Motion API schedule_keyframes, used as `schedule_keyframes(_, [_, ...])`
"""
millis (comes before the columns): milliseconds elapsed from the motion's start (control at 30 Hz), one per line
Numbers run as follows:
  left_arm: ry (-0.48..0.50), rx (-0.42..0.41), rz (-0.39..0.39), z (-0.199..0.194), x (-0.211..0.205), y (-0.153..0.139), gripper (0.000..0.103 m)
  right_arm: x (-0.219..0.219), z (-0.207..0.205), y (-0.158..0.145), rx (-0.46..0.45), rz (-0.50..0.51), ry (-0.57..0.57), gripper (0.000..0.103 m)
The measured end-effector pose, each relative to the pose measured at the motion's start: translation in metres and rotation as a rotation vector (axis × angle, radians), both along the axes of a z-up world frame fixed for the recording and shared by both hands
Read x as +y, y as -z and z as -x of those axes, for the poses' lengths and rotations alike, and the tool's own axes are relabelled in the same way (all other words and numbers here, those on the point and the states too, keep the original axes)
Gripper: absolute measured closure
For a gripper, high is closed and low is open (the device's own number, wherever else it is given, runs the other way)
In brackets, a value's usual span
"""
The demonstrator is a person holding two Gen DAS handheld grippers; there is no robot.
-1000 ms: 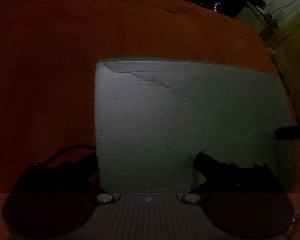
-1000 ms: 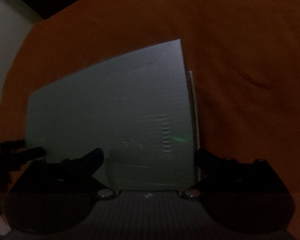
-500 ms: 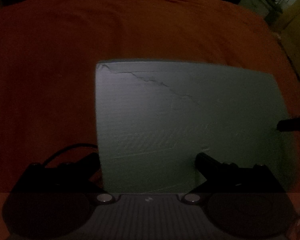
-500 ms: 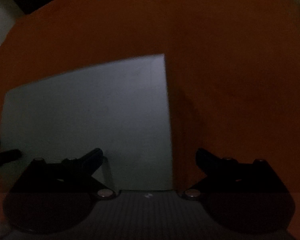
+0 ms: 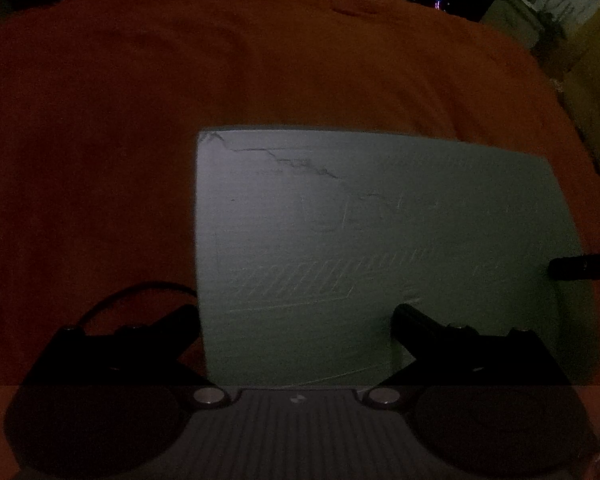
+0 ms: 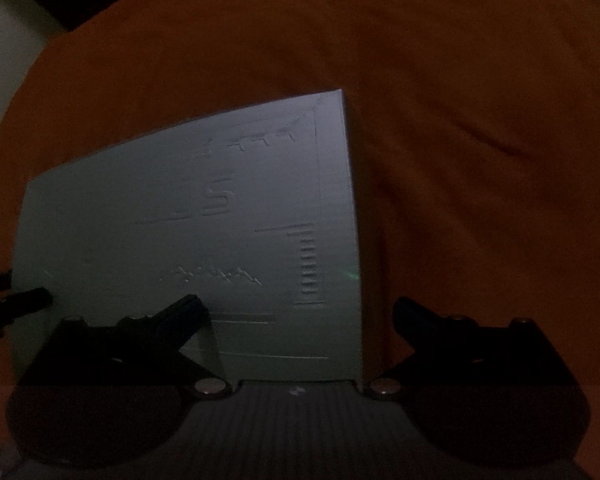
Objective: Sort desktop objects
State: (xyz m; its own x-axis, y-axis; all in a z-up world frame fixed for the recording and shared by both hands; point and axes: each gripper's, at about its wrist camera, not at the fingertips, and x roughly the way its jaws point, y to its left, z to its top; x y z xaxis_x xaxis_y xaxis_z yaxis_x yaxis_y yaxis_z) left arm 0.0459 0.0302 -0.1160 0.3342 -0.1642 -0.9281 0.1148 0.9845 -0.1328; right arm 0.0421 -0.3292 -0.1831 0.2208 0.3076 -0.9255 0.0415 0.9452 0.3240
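A flat grey panel (image 5: 380, 240) with a jagged crack near its far left corner lies on the orange cloth (image 5: 180, 100). My left gripper (image 5: 296, 320) is open: its left finger sits just outside the panel's left edge and its right finger over the panel. In the right wrist view the same grey panel (image 6: 200, 220) shows embossed marks. My right gripper (image 6: 298, 310) is open too, with its left finger over the panel and its right finger beyond the panel's right edge. Each view catches the other gripper's dark fingertip at the panel's side edge.
The orange cloth (image 6: 460, 120) covers the whole table around the panel. A thin black cable (image 5: 140, 292) loops beside my left gripper's left finger. Dark furniture and a small coloured light (image 5: 441, 0) stand beyond the table's far edge.
The right wrist view shifted and blurred half a second ago, then settled back close over the panel. The left wrist view has barely changed. Both grippers stayed open.
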Motion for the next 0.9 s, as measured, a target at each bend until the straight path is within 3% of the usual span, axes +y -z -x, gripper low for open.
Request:
schedule_keyframes(200, [-0.018,-0.034,0.003,0.01,0.001,0.006,0.0,0.014,0.003,-0.001,-0.027,0.037,-0.005,0.0])
schedule_keyframes(300, [-0.023,0.049,0.03,0.024,0.004,0.008,0.0,0.018,0.014,0.001,0.013,0.017,0.03,0.0])
schedule_keyframes(400, [0.004,-0.031,0.015,0.041,0.001,0.011,0.0,0.024,0.027,0.004,-0.028,0.026,-0.004,0.0])
schedule_keyframes(467, [-0.025,-0.029,0.027,0.043,0.0,0.014,0.0,0.022,0.03,0.009,-0.047,0.017,0.009,0.0])
schedule_keyframes(567, [-0.034,0.011,0.016,0.044,-0.004,0.012,0.0,0.025,0.031,0.006,-0.007,0.036,0.036,0.0])
schedule_keyframes(633, [-0.011,-0.012,-0.001,0.05,-0.009,0.014,0.0,0.035,0.035,0.004,-0.03,0.083,0.004,0.0])
schedule_keyframes(733, [-0.006,-0.04,0.008,0.053,-0.011,0.017,0.0,0.03,0.035,0.013,-0.051,0.058,0.004,0.0])
schedule_keyframes(800, [-0.009,-0.029,-0.004,0.053,-0.014,0.016,0.0,0.025,0.034,0.014,-0.038,0.047,0.004,0.0])
schedule_keyframes(900, [0.052,-0.03,-0.086,0.052,-0.029,0.006,0.001,0.026,0.032,0.011,-0.028,0.053,0.015,0.0])
